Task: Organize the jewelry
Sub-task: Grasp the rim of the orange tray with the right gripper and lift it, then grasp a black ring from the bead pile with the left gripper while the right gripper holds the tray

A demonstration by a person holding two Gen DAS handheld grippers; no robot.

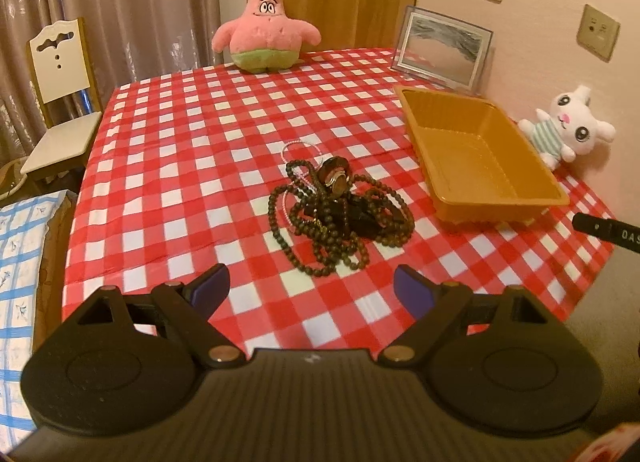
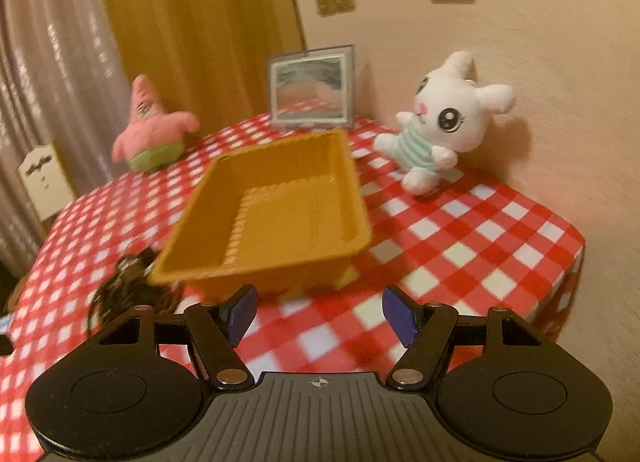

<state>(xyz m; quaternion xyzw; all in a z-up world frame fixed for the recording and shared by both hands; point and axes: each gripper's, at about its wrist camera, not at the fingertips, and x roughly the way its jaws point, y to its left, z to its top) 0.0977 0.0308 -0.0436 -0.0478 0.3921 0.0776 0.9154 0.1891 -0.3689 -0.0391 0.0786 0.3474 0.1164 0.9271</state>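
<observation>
Both claws spread wide and holding nothing above the checked tabletop [image 1: 168, 166], the jewelry heaped to the left of the tray.

Taking the orange tray [image 1: 486, 150] as our mark and going left to right: far to its left we see a white chair [image 1: 60, 74] off the tabletop's edge, then a pink starfish plush [image 1: 266, 28] at the back edge. Nearer, just left of the tray and apart from it, lies the tangle of dark bead necklaces [image 1: 340, 212] with a thin pink strand and ring-like pieces on top. Our left claw [image 1: 312, 288] hangs in front of that pile, fingers parted, touching nothing. Behind the tray stands a picture frame [image 1: 442, 48]; to its right a white bunny plush [image 1: 570, 126] leans on the wall. Our right claw [image 2: 318, 312] hovers before the tray's near end, also spread.
</observation>
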